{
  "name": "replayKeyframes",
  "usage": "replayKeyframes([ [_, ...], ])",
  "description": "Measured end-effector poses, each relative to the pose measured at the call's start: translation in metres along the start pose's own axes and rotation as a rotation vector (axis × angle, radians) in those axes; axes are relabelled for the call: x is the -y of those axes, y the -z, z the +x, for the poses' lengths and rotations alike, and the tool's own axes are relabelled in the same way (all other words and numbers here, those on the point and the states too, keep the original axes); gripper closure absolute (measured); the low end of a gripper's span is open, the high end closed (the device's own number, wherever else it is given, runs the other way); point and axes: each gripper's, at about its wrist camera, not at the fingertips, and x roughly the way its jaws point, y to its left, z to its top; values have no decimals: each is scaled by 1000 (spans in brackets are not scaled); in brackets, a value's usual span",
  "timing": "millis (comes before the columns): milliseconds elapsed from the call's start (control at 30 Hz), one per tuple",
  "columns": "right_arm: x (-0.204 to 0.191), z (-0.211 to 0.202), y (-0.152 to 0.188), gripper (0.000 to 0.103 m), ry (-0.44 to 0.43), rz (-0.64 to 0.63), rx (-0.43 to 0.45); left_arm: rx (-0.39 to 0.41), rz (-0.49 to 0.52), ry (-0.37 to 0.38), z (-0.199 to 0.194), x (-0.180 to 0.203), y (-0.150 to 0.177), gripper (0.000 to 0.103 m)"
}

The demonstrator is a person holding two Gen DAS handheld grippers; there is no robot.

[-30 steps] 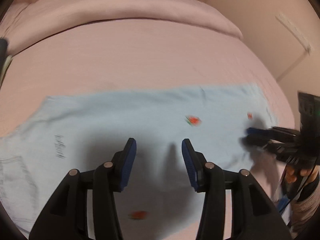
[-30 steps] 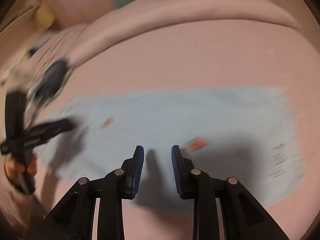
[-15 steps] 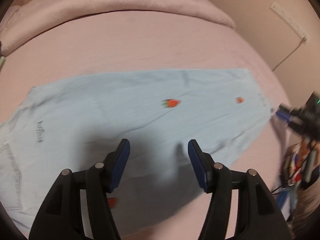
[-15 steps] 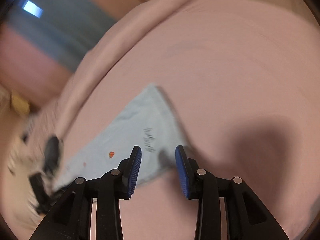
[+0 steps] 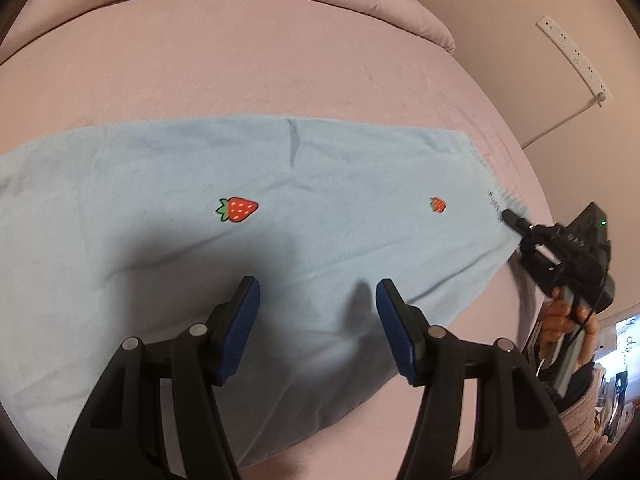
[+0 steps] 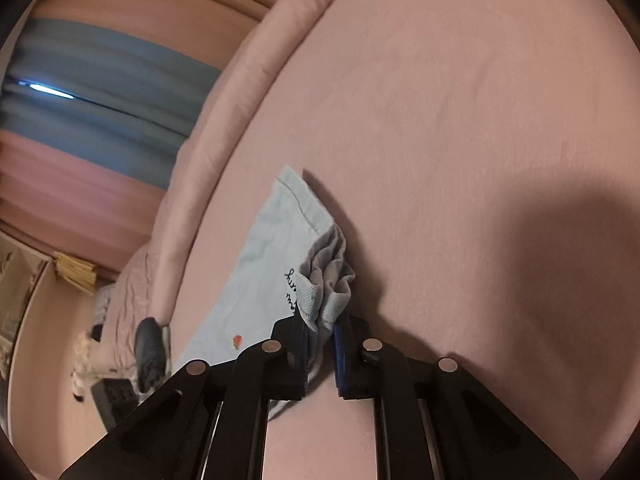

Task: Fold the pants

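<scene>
The light-blue strawberry-print pants (image 5: 280, 208) lie flat across the pink bed (image 5: 240, 60). The left gripper (image 5: 318, 312) hovers wide open above them; at 3 o'clock, the right gripper (image 6: 320, 332) pinches what seems the hem.

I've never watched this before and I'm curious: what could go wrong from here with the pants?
The right gripper pinches only a small bunched bit of the pants hem, so the cloth may slip out when lifted. The left gripper hangs open above the pants, holding nothing, so a one-sided pull could drag them crooked across the bed.

pants (image 5: 280, 208) waist cut off, hem (image 6: 326, 292) bunched
</scene>
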Motion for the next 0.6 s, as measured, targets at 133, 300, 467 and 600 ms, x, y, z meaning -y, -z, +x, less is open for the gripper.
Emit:
replayKeyframes([
  [133,-8,-14,0,94,10,-52,36,-15,37,-33,-1,4,2,43],
  [300,20,9,4,97,71,13,4,-20,51,-52,3,5,0,43],
  [467,15,0,5,97,69,-10,35,-26,43,-53,5,5,-3,42],
  [600,14,-4,5,93,64,-22,37,-5,-3,-46,0,2,-4,42],
])
